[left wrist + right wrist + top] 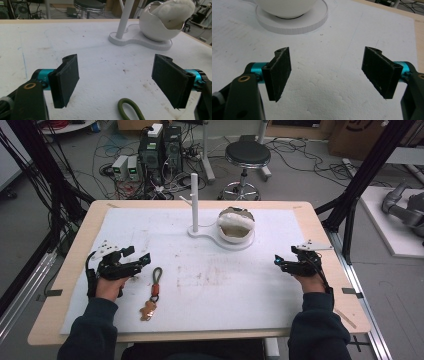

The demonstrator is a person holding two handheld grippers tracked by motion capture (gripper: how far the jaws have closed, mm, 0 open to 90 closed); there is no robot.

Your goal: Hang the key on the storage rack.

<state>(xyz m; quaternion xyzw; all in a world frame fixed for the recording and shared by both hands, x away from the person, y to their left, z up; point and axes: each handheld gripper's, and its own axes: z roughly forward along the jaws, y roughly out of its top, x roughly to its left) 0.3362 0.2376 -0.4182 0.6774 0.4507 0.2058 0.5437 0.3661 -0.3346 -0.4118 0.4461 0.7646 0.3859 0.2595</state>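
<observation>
A keychain lies on the white mat: an olive-green cord loop (pixel 157 275) with a red bead and a small brown figure (pixel 148 311) at its near end. My left gripper (pixel 141 260) hovers just left of the loop, jaws wide apart and empty; the loop's top (pixel 129 109) shows low between them. A white stand with an upright post (pixel 194 202) and a round white bowl (pixel 235 227) sits at the mat's far middle; the bowl (pixel 163 22) holds something white. My right gripper (pixel 280 263) rests open and empty at the right, the stand's base (pixel 292 21) ahead of it.
The wooden table's edge (pixel 75 250) frames the white mat (pixel 220 285). A black stool (pixel 247 155) and computer boxes with cables (pixel 160 150) stand on the floor beyond. Black frame posts (pixel 360 175) rise at the right.
</observation>
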